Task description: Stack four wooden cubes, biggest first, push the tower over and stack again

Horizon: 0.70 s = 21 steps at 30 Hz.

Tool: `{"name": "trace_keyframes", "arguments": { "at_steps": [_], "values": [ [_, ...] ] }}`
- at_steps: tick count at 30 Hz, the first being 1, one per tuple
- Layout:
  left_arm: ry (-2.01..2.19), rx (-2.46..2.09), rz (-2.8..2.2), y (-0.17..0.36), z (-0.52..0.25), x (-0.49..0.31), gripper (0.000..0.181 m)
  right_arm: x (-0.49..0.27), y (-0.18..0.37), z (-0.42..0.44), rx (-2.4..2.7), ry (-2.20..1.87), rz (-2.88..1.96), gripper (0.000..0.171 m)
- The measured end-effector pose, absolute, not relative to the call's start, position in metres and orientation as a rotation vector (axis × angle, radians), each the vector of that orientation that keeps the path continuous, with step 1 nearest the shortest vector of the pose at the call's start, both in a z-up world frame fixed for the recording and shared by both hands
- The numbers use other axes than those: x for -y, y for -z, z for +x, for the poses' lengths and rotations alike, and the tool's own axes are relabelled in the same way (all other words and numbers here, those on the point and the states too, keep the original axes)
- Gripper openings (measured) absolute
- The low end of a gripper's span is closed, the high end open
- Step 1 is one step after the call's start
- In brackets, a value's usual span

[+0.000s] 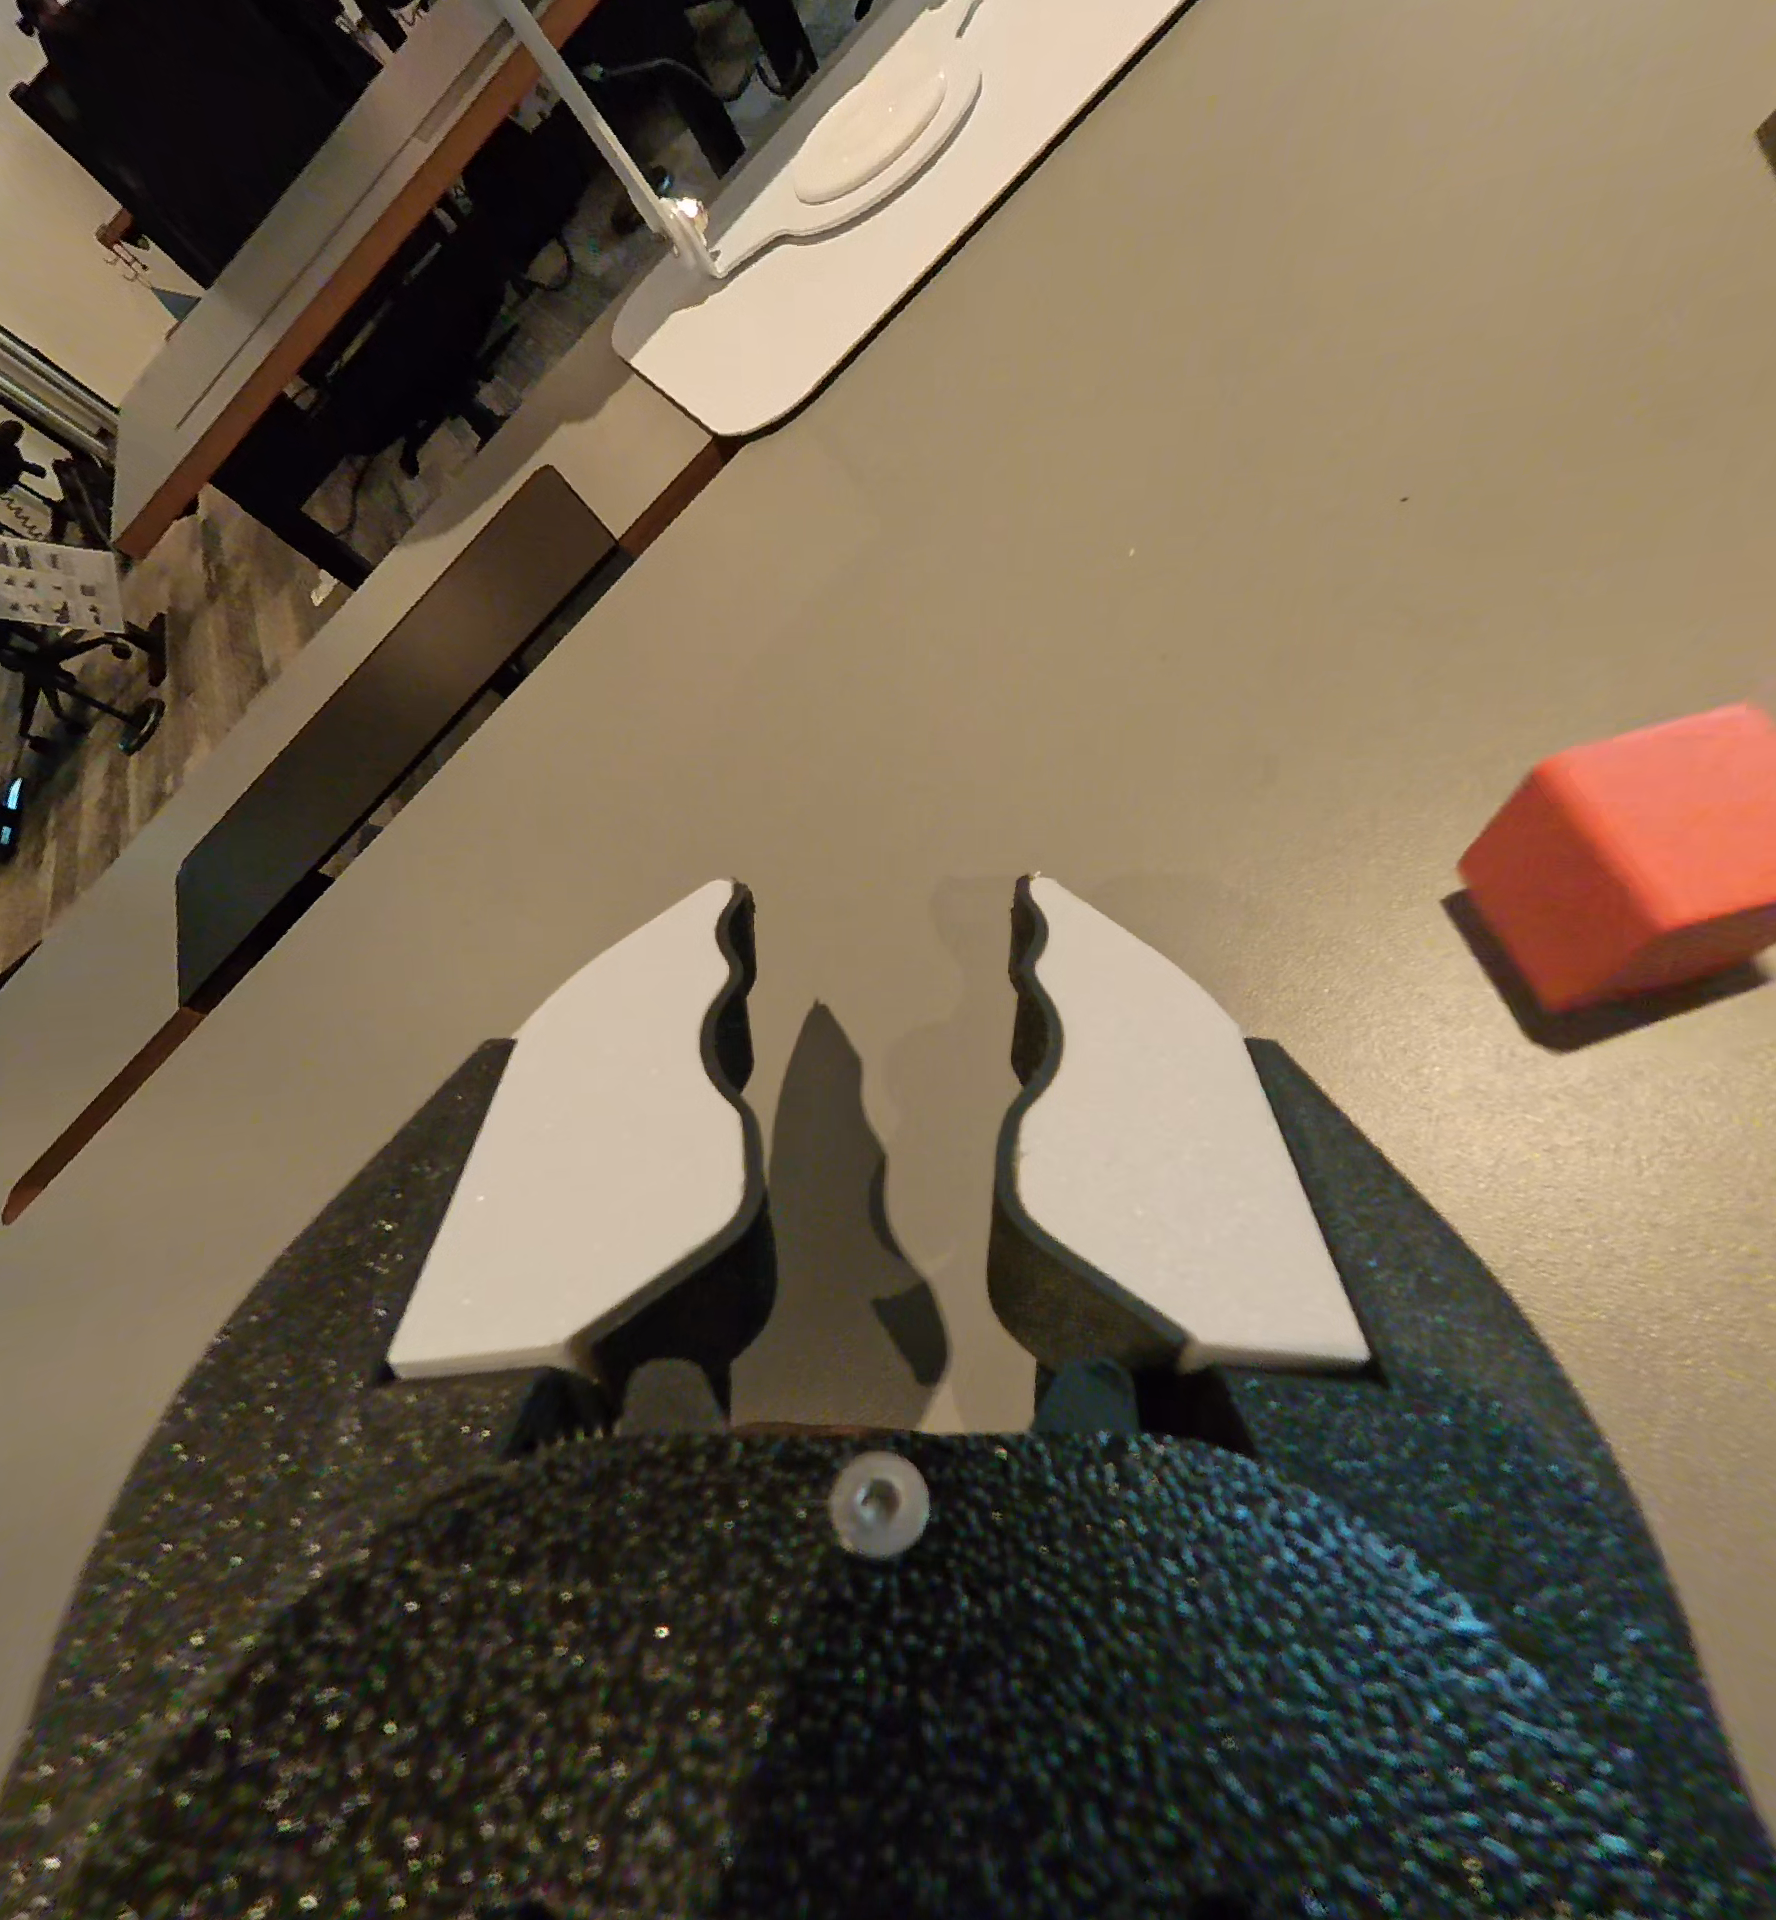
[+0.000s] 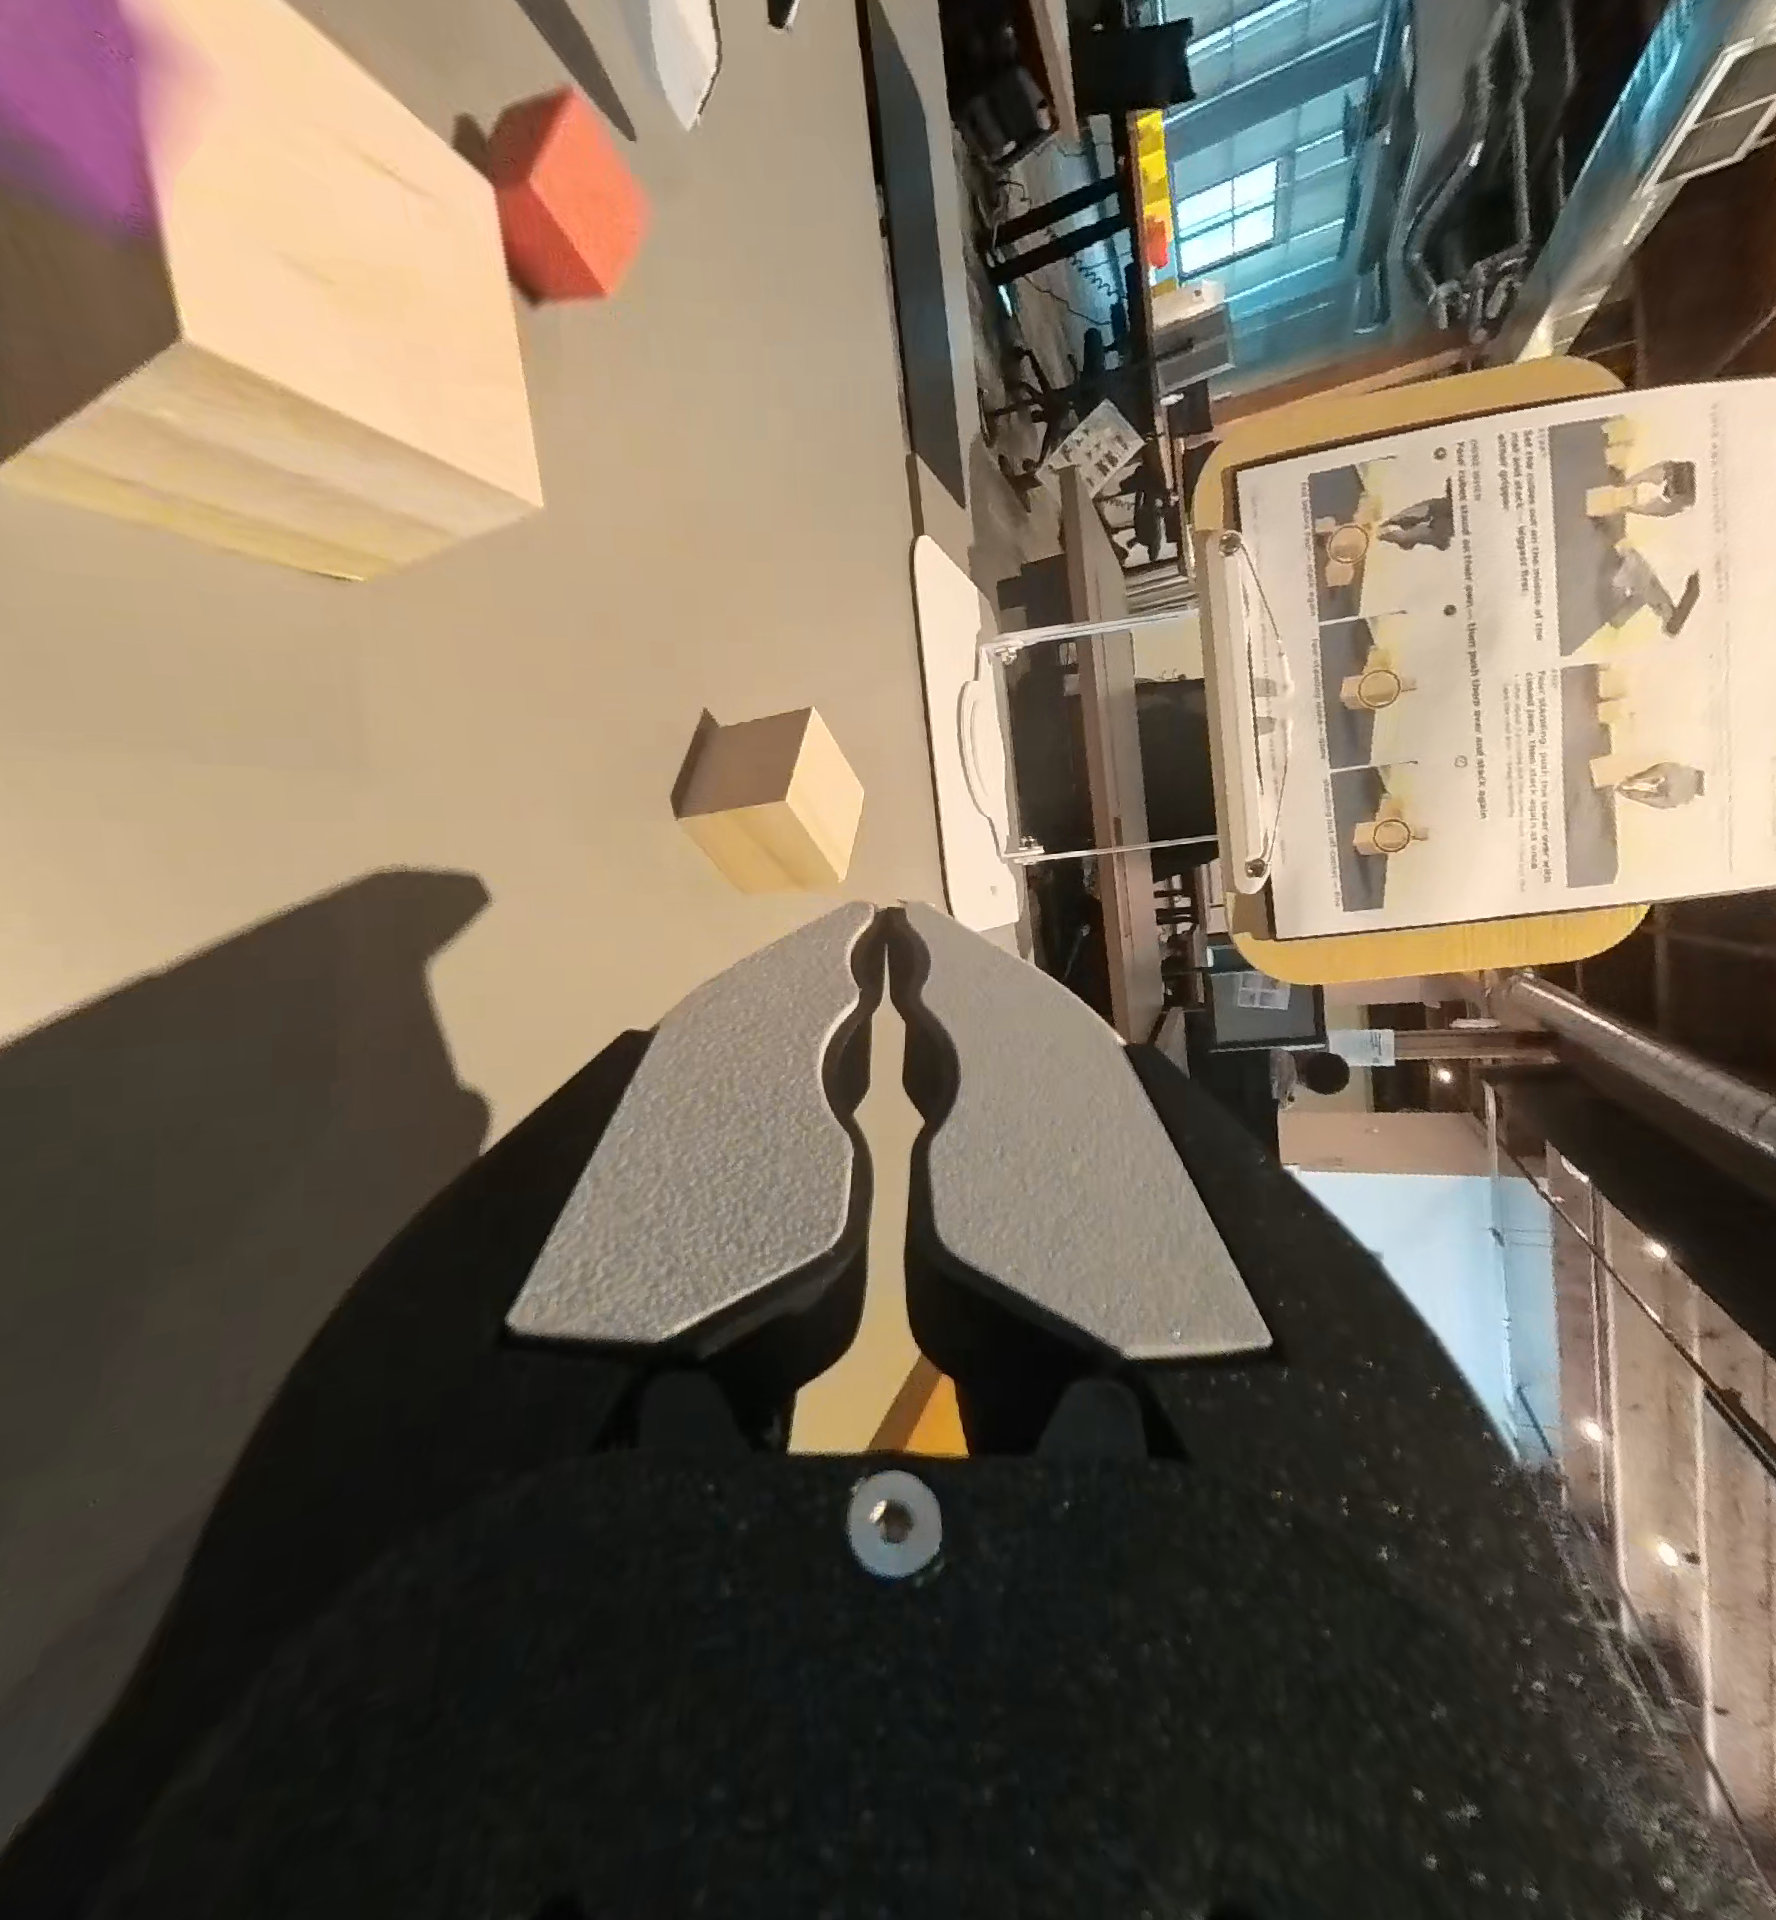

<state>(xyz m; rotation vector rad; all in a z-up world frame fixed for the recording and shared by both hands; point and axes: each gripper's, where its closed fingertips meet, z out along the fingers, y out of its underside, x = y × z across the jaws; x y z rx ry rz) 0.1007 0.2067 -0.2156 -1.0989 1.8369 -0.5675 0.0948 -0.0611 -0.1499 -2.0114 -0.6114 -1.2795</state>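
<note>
Room: an open workspace with desks and office chairs beyond a wide grey-beige tabletop (image 1: 1123,540).
Landmark: the big pale wooden cube (image 2: 271,353), resting on the tabletop (image 2: 271,748) at the upper left of the right wrist view.
Purple cube: blurred, at the big cube's far-left edge (image 2: 42,104); touching or merely in front, I cannot tell.
Red cube: just past the big cube's far corner (image 2: 567,203), standing alone (image 1: 1663,852).
Small cube: well apart from the big cube, bare wood, alone (image 2: 770,800).
Left claw: fingers spread apart, nothing between them (image 1: 884,894).
Right claw: tips pressed together, empty, near the small cube (image 2: 889,914).
Clipboard: holds a printed sheet, far from the big cube (image 2: 1486,675).
</note>
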Motion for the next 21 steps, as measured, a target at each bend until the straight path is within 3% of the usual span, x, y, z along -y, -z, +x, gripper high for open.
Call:
{"name": "trace_keyframes", "arguments": {
  "at_steps": [1, 16, 21],
  "values": [
    [0.568, -1.837, -1.1, 0.216, 0.101, -0.207, 0.047, 0.061, 0.15, 0.094, 0.61, 1.274, -2.011, 0.0],
    [0.573, -1.83, -1.106, 0.215, 0.101, -0.208, 0.047, 0.057, 0.155, 0.09, 0.577, 1.185, -2.01, 0.0],
    [0.636, -1.791, -1.143, 0.209, 0.101, -0.211, 0.048, 0.056, 0.167, 0.105, 0.254, 0.829, -2.063, 0.0]
  ]
}}
